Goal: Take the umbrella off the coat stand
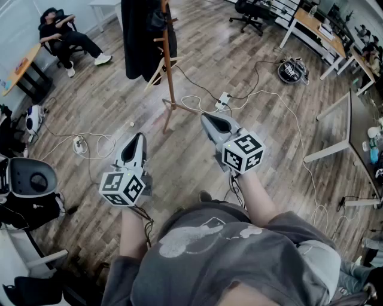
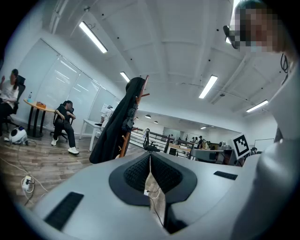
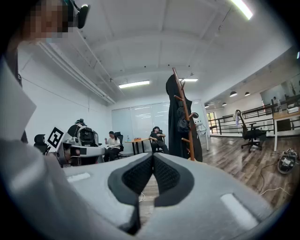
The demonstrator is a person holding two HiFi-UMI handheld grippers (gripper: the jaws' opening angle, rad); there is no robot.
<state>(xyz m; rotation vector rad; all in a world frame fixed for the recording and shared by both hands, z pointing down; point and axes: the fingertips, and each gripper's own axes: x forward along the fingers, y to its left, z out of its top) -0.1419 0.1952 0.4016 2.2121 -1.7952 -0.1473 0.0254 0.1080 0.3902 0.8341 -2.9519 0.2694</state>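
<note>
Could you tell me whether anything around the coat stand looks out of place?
Loose white cables snake over the floor beside the base of the coat stand, with a power strip lying among them; probably a trip hazard on the approach.

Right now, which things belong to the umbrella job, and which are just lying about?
Job: coat stand; left gripper, right gripper, both shut; umbrella not clearly visible.
Lying about: coat, power strip, office chair, round device.
</note>
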